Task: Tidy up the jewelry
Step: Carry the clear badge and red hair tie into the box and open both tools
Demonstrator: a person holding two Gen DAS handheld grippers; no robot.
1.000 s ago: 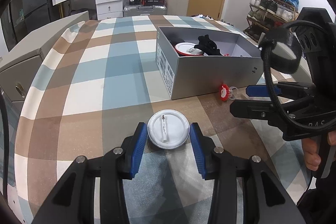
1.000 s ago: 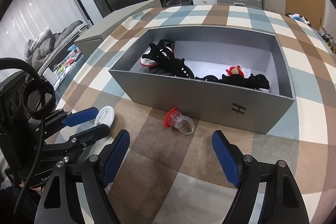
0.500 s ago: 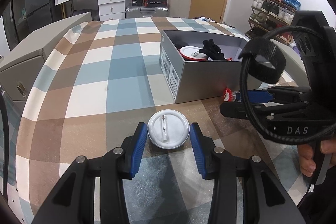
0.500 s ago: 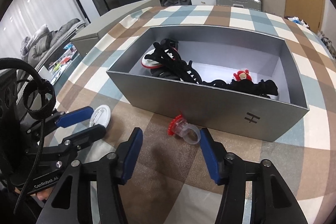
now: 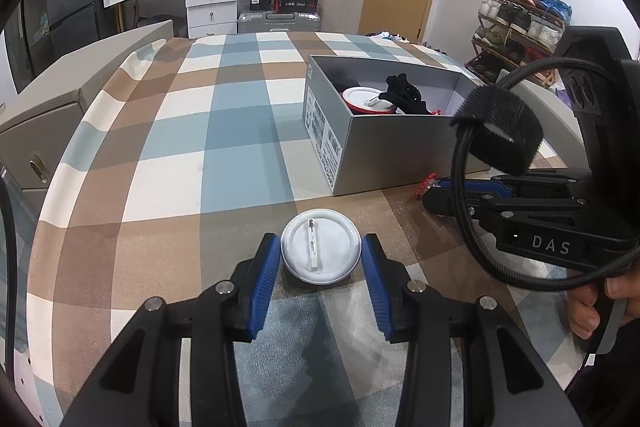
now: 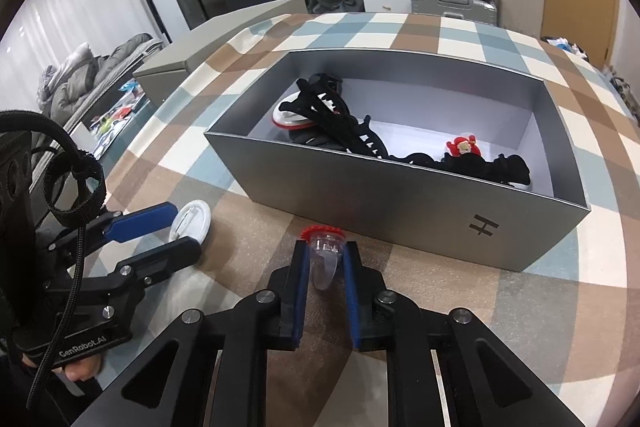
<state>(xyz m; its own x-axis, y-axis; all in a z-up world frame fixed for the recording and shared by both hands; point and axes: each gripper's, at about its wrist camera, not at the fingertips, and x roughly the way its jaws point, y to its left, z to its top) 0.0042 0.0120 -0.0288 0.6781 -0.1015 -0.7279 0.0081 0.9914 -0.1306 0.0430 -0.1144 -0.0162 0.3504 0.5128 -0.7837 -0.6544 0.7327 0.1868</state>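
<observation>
Blue pads of the right gripper (image 6: 326, 269), wide apart a second ago, have just been closing and now press on both sides of the clear ring with a red flower (image 6: 326, 251), which lies on the checked cloth (image 5: 168, 131) just in front of the grey box (image 6: 400, 211). Unchanged since then, the left gripper (image 5: 320, 267) is shut on the white round badge (image 5: 320, 251), flat on the cloth between its jaws.
</observation>
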